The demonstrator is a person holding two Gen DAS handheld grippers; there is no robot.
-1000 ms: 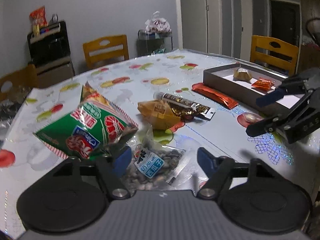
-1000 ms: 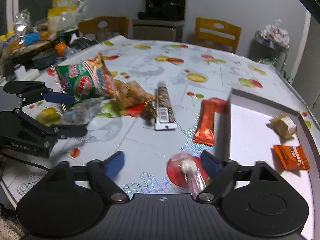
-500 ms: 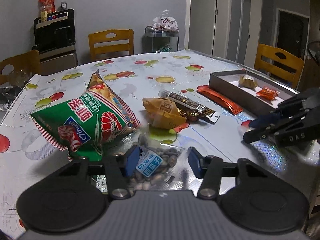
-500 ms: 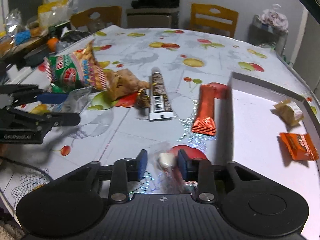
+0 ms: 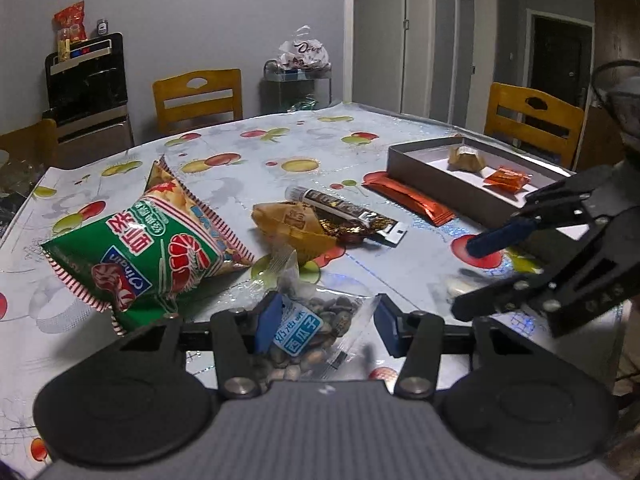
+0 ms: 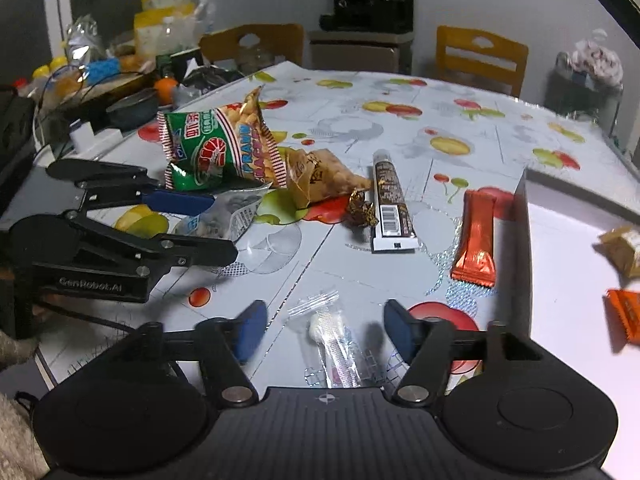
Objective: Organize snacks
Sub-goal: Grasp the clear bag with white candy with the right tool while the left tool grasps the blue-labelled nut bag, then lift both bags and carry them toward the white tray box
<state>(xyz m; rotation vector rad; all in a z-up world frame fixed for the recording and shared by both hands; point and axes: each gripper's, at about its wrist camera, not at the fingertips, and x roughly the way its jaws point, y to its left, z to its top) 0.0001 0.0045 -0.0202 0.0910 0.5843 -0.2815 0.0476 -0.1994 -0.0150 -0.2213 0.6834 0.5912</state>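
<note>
The left gripper (image 5: pixel 326 328) has its blue fingers (image 5: pixel 267 326) spread around a clear seed packet (image 5: pixel 310 328) lying on the desk (image 5: pixel 400 276); the left pad touches the packet's edge, the right pad stands just off its far corner, so nothing is clamped. The right gripper (image 6: pixel 324 330) is also wide open, its fingers (image 6: pixel 250 330) on either side of a clear-wrapped candy (image 6: pixel 332 340) that lies flat on the desk without touching either pad. Just beyond the seed packet sits a green prawn-cracker bag (image 5: pixel 148 244), tilted, and beside it a tan pastry pack (image 5: pixel 292 226) touching a small gold-wrapped sweet (image 6: pixel 362 210). A long brown bar (image 6: pixel 390 200) lies next to these, and an orange bar (image 6: pixel 476 236) lies just beside the wall of a grey tray (image 5: pixel 432 178). Inside the tray are a tan packet (image 5: pixel 466 159) and an orange packet (image 5: pixel 506 179), apart from each other.
</note>
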